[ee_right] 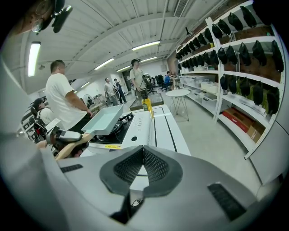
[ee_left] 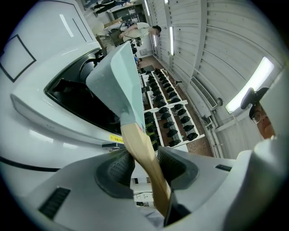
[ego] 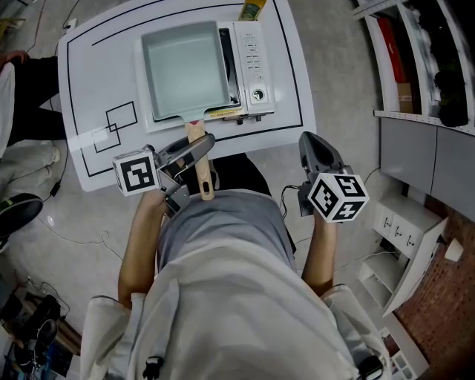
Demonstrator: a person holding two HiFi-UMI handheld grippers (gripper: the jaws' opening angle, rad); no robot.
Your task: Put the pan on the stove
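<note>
A square pale-teal pan (ego: 185, 70) lies over the burner of a white table-top stove (ego: 252, 52); its wooden handle (ego: 202, 178) points back toward me. My left gripper (ego: 199, 145) is shut on that handle, and in the left gripper view both pads (ee_left: 119, 167) press the handle (ee_left: 140, 144) below the pan (ee_left: 119, 76). My right gripper (ego: 312, 145) hangs off the table's near right edge, shut and empty. In the right gripper view its jaws (ee_right: 143, 164) meet, with the pan (ee_right: 106, 118) and stove (ee_right: 131, 131) ahead to the left.
The stove stands on a white table (ego: 96, 67) marked with black lines. A yellow bottle (ego: 252, 9) stands behind the stove. Shelving (ego: 415, 59) lines the right side. Several people (ee_right: 63, 99) stand beyond the table.
</note>
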